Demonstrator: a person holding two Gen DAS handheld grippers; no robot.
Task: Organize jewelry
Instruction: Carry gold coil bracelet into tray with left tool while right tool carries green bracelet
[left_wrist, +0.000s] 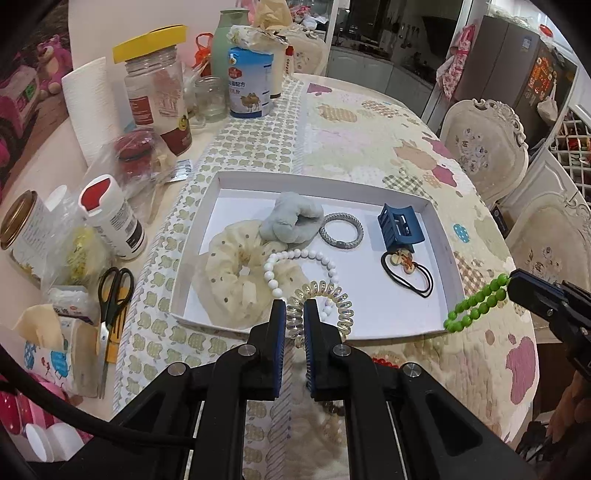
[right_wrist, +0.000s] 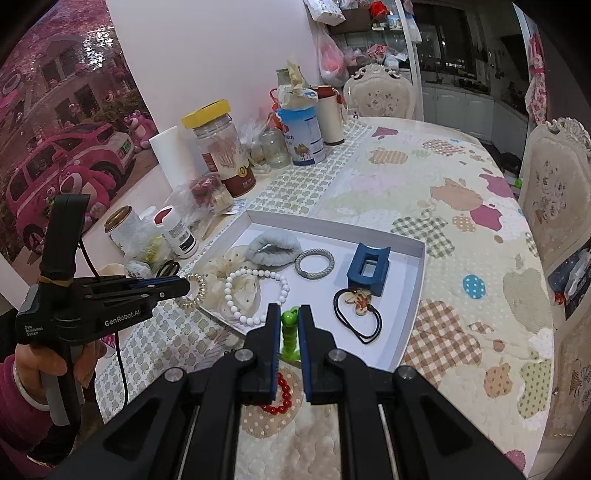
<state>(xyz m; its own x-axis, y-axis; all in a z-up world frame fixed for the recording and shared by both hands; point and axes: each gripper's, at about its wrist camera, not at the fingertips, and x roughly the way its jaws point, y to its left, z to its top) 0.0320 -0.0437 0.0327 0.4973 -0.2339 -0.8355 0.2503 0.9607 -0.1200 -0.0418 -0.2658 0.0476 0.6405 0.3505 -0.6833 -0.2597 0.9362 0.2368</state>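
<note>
A white tray (left_wrist: 439, 229) (right_wrist: 415, 291) on the quilted table holds a cream scrunchie (left_wrist: 236, 273), a grey scrunchie (left_wrist: 291, 221), a silver ring band (left_wrist: 341, 229), a blue claw clip (left_wrist: 399, 225), a black hair tie with a charm (left_wrist: 406, 269) and a white bead bracelet (left_wrist: 295, 266). My left gripper (left_wrist: 294, 310) is shut on a clear coil hair tie (left_wrist: 328, 306) over the tray's near edge. My right gripper (right_wrist: 289, 314) is shut on a green bead bracelet (right_wrist: 289, 330), which also shows in the left wrist view (left_wrist: 476, 299). A red bead bracelet (right_wrist: 282, 395) lies on the table under the right gripper.
Jars, bottles, a paper roll (left_wrist: 88, 107), a blue tin (left_wrist: 251, 85) and scissors (left_wrist: 110, 295) crowd the table left of the tray. Ornate chairs (left_wrist: 487, 144) stand at the right side.
</note>
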